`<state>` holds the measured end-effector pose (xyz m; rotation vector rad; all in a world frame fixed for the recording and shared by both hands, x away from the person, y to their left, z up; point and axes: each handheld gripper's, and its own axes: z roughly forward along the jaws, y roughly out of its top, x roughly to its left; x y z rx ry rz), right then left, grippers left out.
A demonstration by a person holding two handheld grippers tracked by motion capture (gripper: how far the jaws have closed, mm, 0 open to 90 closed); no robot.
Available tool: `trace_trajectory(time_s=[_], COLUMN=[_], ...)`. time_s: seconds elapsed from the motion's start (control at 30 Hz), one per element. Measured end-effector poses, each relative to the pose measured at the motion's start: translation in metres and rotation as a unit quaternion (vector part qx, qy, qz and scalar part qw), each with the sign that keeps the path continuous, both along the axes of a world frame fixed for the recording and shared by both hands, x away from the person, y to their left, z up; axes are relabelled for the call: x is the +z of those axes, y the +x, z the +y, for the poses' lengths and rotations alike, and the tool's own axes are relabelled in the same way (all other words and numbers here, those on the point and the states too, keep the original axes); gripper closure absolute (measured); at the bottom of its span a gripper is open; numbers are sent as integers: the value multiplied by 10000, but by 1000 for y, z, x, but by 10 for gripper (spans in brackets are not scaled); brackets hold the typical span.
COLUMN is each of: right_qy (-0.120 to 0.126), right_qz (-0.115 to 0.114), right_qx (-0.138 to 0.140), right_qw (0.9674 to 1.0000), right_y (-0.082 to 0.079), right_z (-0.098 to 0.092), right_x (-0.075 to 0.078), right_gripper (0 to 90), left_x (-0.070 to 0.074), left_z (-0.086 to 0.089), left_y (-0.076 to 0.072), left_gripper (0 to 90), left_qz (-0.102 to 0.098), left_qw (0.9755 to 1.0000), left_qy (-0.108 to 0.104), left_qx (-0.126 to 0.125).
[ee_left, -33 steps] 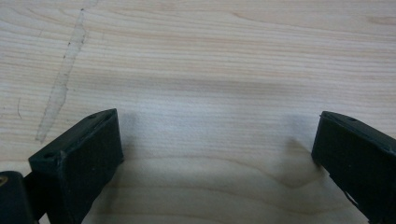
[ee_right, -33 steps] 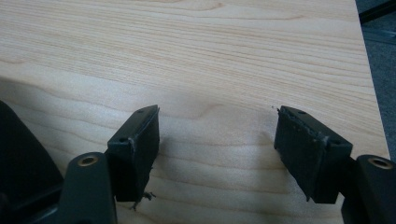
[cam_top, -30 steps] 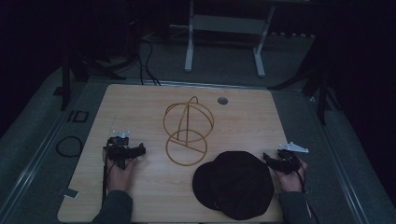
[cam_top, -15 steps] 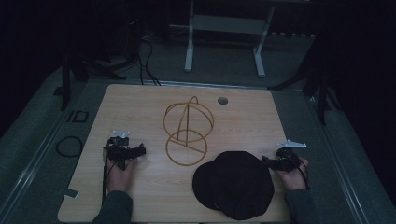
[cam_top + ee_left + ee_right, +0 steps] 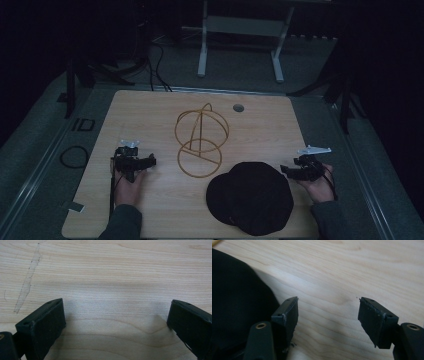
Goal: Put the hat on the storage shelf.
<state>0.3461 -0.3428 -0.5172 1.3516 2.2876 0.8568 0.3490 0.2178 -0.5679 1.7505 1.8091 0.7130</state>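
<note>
A black hat (image 5: 251,197) lies flat near the table's front edge, right of centre. Behind it and to the left stands a gold wire hat stand (image 5: 201,141). My right gripper (image 5: 286,170) rests low at the hat's right rim, jaws open, nothing between them; its own view has the hat's brim (image 5: 237,302) beside the left jaw. My left gripper (image 5: 150,161) sits on the wood at the left, pointing toward the stand, open and empty over bare table (image 5: 112,290).
The wooden table (image 5: 150,115) has a round grommet hole (image 5: 238,107) at the back. A pale scratch (image 5: 27,285) marks the wood ahead of the left gripper. Cables and a metal frame (image 5: 240,30) lie on the dark floor beyond.
The right gripper has slid slightly left toward the hat's rim. The left gripper has stayed in place.
</note>
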Motion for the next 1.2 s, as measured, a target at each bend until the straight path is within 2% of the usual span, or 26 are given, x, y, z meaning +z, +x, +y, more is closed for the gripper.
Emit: trace_trajectory(time_s=[0.03,0.23,0.4,0.6,0.73,0.93,1.0,1.1,1.2], right_qy=[0,205,422,583,641,833,817,712,674], right_qz=[0,-115,-195,-144,-109,0,37,109,199], right_qx=[0,285,451,766,1100,1665,1781,1861,2015], right_qw=[10000,9993,9979,9952,9918,9825,9806,9799,9770], right_y=[0,-9,-19,-33,-42,-52,-53,-54,-55], right_z=[0,7,15,27,37,53,58,66,74], right_x=[0,22,38,54,64,72,72,71,68], right_gripper=[323,293,203,149,138,118,113,113,113], left_x=[0,0,0,0,0,0,0,0,0], left_z=[0,0,0,0,0,0,0,0,0], left_y=[0,0,0,0,0,0,0,0,0], left_gripper=[13,13,13,13,13,13,13,13,13], left_qz=[0,-1,-1,-2,-3,-2,-3,0,-1], left_qw=[10000,10000,10000,10000,10000,10000,10000,10000,10000], left_qy=[0,0,0,-2,-3,-3,-3,-1,-1], left_qx=[0,0,0,2,2,2,1,0,0])
